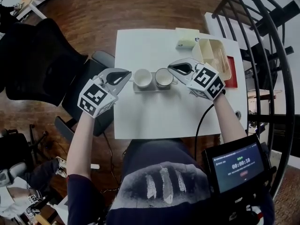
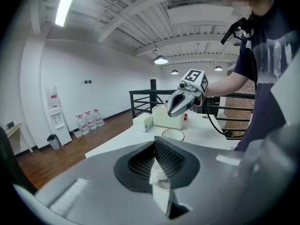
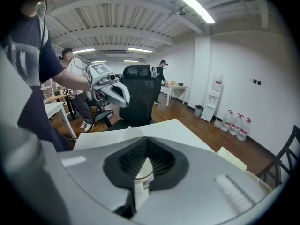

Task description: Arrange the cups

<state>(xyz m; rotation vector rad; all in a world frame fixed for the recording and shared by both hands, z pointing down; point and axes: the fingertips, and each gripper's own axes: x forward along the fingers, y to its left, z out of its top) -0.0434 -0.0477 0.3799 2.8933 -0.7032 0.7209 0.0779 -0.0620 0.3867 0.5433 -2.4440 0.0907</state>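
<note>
The left hand-held gripper (image 1: 127,73) had its jaws pressed together with nothing between them, and the right hand-held gripper (image 1: 172,68) was likewise closed and empty. Both hung a little above the bench (image 1: 154,111), and their tips pointed inward toward each other. Between those tips lay the task's things. Two cups stood side by side on a narrow grey tray (image 1: 151,88) near the middle of the bench. The left cup (image 1: 142,78) was white inside, and the right cup (image 1: 164,77) showed a darker interior. The tray's long axis ran left to right, nearly along the line joining the two tips, so each cup had one gripper just beside it. The left cup sat just right of the left gripper's tip, and the right cup just left of and slightly below the right gripper's tip. Neither gripper appeared to touch a cup, though the head view was too steep to be sure of the gap. By that layout the left hand was better placed for the left cup and the right hand for the right. Either would first need its jaws opened. Farther out, beyond the right gripper, stood a cream container (image 1: 201,50), a red tray (image 1: 233,74) and a small pale box (image 1: 186,43). All three were well apart from the cups.
</note>
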